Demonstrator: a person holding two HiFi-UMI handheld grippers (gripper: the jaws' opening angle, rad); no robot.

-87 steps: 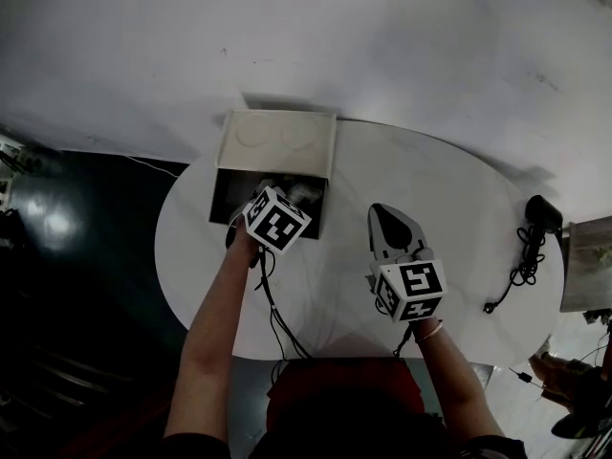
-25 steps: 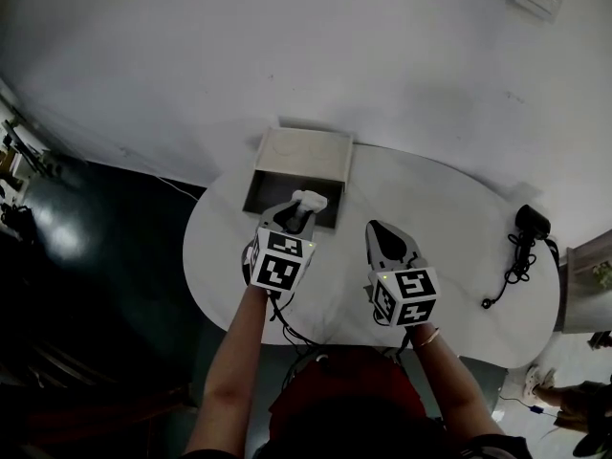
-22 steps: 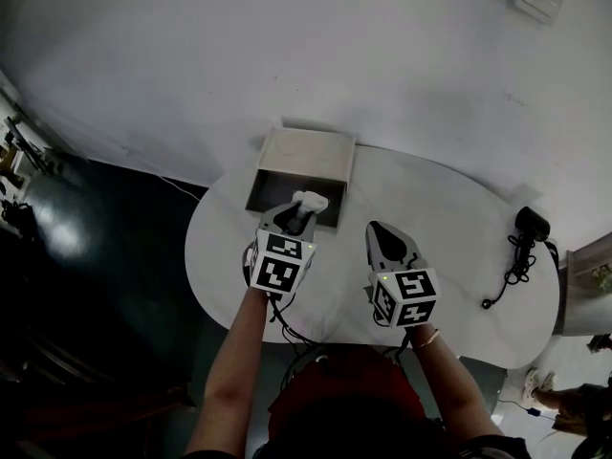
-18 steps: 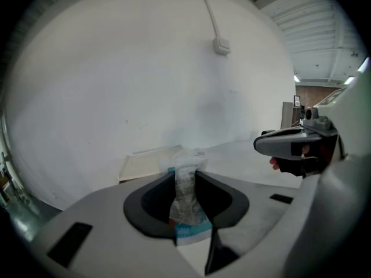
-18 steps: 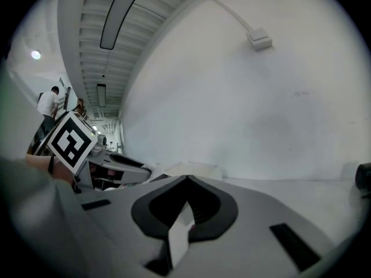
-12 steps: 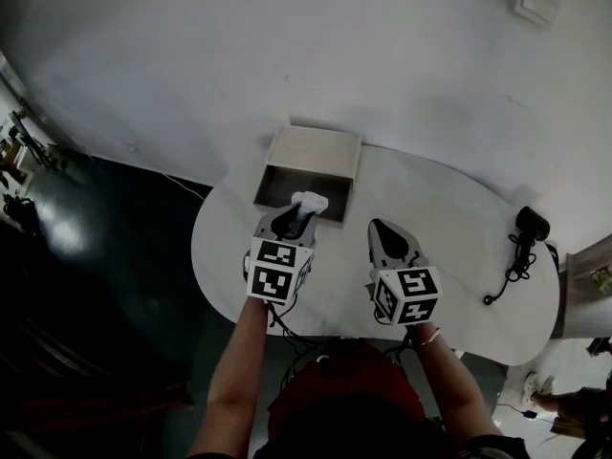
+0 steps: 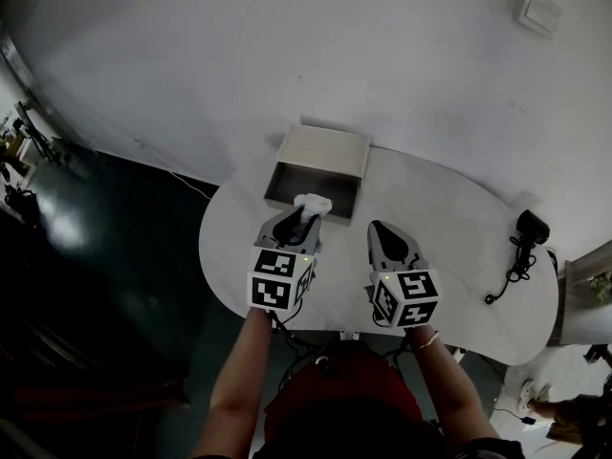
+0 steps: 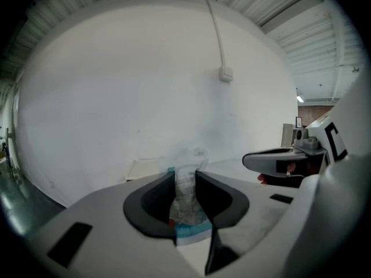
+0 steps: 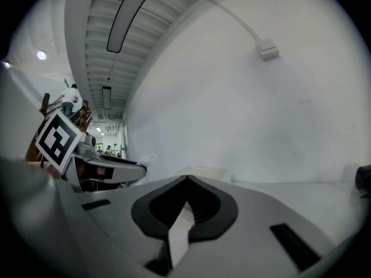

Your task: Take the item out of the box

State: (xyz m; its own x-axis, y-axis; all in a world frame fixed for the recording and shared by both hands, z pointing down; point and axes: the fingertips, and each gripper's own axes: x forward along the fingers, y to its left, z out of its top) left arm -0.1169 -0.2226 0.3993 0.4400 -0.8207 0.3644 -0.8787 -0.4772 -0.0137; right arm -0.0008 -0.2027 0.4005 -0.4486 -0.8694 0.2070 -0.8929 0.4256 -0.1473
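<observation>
Left gripper view shows the left gripper [image 8: 185, 177] with its fingers clamped on a thin, crinkled clear packet [image 8: 186, 197], one dark pad flat against each face. The packet's long axis runs along the fingers: its teal-banded end sits deep between them and its crumpled end sticks out past the tips, toward the wall. In the head view the left gripper [image 7: 295, 222] holds the packet [image 7: 312, 203] above the white table [image 7: 449, 228], the free end pointing at the near edge of the open box [image 7: 325, 151]. The right gripper [image 9: 186, 181], beside it over the table, has its fingers together on nothing.
</observation>
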